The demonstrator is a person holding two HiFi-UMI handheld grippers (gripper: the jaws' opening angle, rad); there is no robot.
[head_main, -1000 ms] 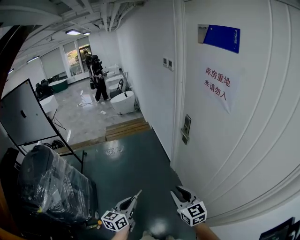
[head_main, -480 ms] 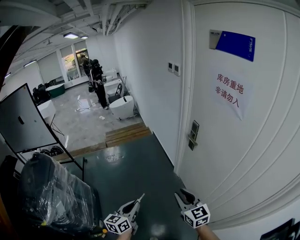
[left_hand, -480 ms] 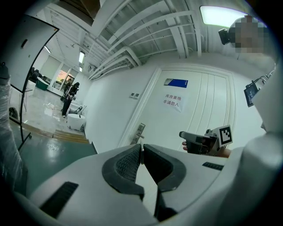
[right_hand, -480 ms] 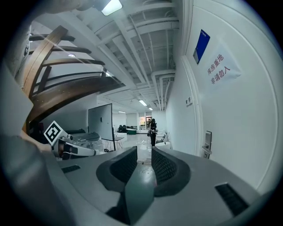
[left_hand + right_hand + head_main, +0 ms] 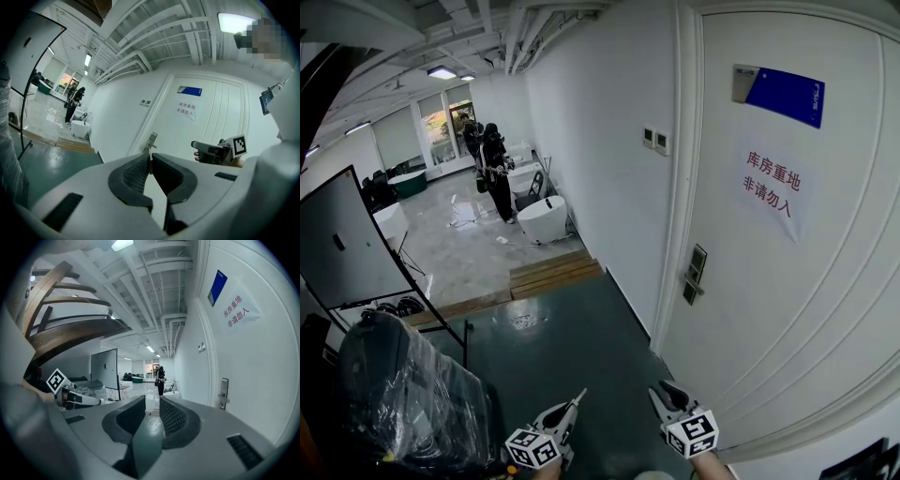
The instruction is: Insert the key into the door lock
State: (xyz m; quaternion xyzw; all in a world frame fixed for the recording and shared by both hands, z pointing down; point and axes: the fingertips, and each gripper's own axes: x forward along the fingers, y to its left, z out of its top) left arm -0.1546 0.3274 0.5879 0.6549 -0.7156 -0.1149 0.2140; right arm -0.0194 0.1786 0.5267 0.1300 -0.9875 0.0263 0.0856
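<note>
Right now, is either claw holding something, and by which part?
The right claw is open and empty. The left claw is shut at its tips; whether anything thin is pinched between them cannot be told.

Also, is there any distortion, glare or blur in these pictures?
Head view: sharp and evenly lit, but the fisheye lens bows the door frame. Left gripper view: the ceiling light is blown out to white. Right gripper view: black corners surround the image circle; the door lock is small but clear.
</note>
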